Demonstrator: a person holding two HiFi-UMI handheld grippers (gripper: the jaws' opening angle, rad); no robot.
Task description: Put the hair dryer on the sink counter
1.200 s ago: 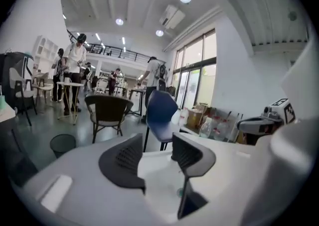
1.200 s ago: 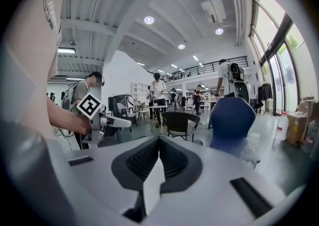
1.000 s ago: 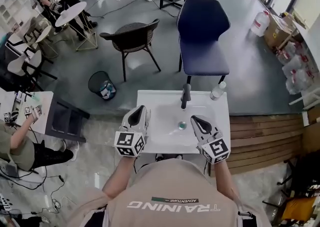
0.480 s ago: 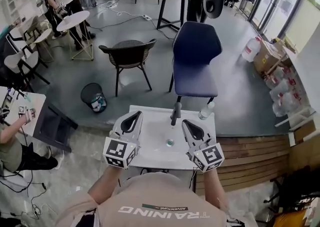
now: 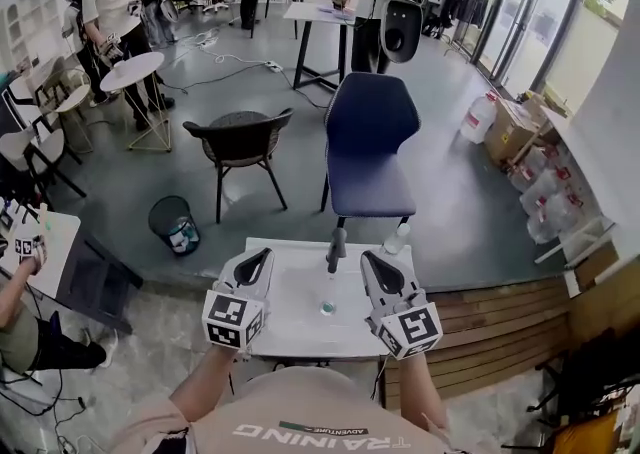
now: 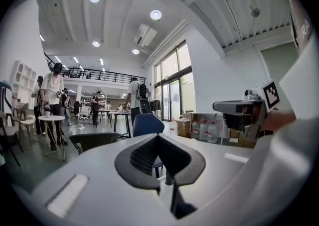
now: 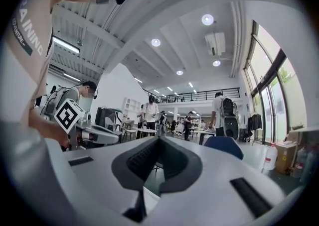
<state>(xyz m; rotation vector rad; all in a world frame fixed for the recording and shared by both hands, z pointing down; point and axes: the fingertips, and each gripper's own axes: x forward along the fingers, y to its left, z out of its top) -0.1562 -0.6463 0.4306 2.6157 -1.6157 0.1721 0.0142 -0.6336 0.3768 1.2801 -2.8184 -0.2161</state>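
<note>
The white sink counter (image 5: 285, 294) lies below me with a dark faucet (image 5: 336, 248) at its back edge and a drain (image 5: 327, 308) in the basin. No hair dryer shows in any view. My left gripper (image 5: 258, 260) hangs over the counter's left part, jaws shut, nothing between them. Over the right part my right gripper (image 5: 370, 262) is shut too and holds nothing. In the left gripper view the left gripper (image 6: 158, 138) points level across the room, with the right gripper's body at the right edge. The right gripper (image 7: 158, 140) points level in its own view as well.
A clear plastic bottle (image 5: 396, 239) stands at the counter's back right corner. Behind the counter are a blue chair (image 5: 368, 142), a dark chair (image 5: 238, 137) and a bin (image 5: 173, 223). A wooden platform (image 5: 480, 307) adjoins on the right. Several people stand at tables farther back.
Both grippers have risen above the counter, still shut. The head view has tilted up, so the counter sits lower in the picture and more of the room shows.
</note>
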